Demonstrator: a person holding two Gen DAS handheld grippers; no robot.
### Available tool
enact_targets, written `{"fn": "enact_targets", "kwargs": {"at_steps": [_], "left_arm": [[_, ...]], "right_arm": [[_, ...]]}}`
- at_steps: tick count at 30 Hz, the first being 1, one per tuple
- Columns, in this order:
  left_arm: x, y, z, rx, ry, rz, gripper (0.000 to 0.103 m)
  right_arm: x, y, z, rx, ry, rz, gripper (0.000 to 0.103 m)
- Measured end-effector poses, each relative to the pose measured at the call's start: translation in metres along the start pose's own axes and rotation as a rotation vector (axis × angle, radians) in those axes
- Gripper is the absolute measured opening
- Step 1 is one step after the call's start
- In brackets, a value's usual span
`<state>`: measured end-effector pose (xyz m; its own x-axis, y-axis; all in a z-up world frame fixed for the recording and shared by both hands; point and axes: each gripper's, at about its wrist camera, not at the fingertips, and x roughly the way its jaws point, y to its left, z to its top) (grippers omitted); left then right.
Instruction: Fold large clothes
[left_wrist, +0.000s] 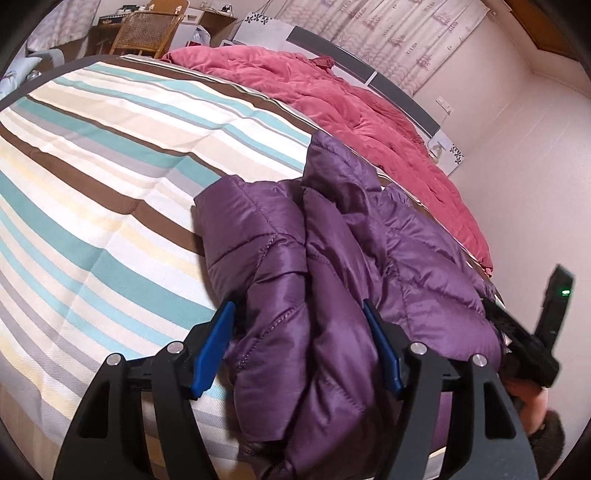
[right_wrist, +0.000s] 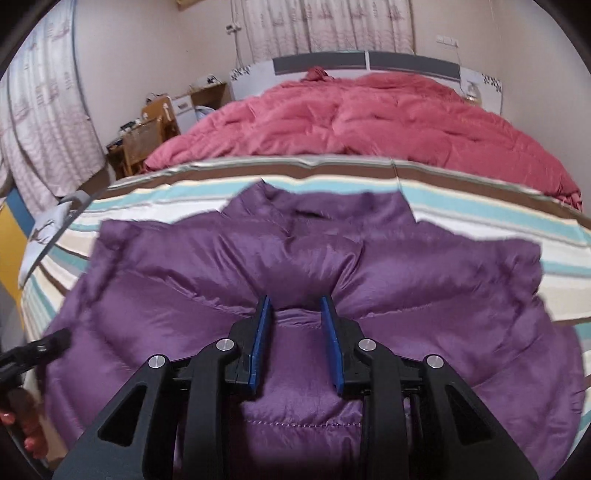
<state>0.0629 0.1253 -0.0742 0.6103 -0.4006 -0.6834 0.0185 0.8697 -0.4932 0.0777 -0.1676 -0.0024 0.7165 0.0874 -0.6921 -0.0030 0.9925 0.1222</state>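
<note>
Home bedroom: big bed (left_wrist: 110, 155) w/ striped sheet, pink quilt (right_wrist: 369, 118) bunched at its far end against the headboard (right_wrist: 369, 59). Patterned curtains (right_wrist: 325, 26) behind the bed; wicker chair (left_wrist: 147, 33) & desk beside it.

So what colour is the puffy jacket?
Purple, shiny and quilted. The puffy jacket shows best in the right wrist view.

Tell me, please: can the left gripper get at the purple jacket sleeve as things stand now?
Probably yes. The left gripper already has the folded sleeve of the purple jacket between its blue fingers, which stand wide on either side of it. Nothing lies in between; only the striped bedspread is beneath.
</note>
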Motion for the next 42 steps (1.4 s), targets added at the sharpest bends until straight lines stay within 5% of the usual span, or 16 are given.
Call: {"fn": "enact_targets", "kwargs": {"at_steps": [11, 20, 26, 40, 42], "left_arm": [[0.001, -0.003, -0.021, -0.048, -0.011, -0.06, 0.073], [-0.027, 0.006, -0.041, -0.104, -0.058, -0.02, 0.072], [-0.029, 0.001, -0.062, -0.157, 0.019, -0.074, 0.066], [0.007, -0.006, -0.05, -0.24, -0.035, -0.173, 0.06], [0.012, -0.006, -0.049, -0.255, -0.042, -0.185, 0.049]], "right_arm": [[0.012, -0.006, -0.007, 0.021, -0.014, 0.021, 0.028], [-0.06, 0.011, -0.032, -0.032, -0.065, 0.025, 0.028], [-0.087, 0.016, -0.059, -0.02, -0.051, 0.055, 0.024], [-0.045, 0.012, -0.076, 0.0, 0.049, 0.069, 0.024], [-0.045, 0.011, -0.077, 0.008, 0.048, 0.072, 0.024]]}}
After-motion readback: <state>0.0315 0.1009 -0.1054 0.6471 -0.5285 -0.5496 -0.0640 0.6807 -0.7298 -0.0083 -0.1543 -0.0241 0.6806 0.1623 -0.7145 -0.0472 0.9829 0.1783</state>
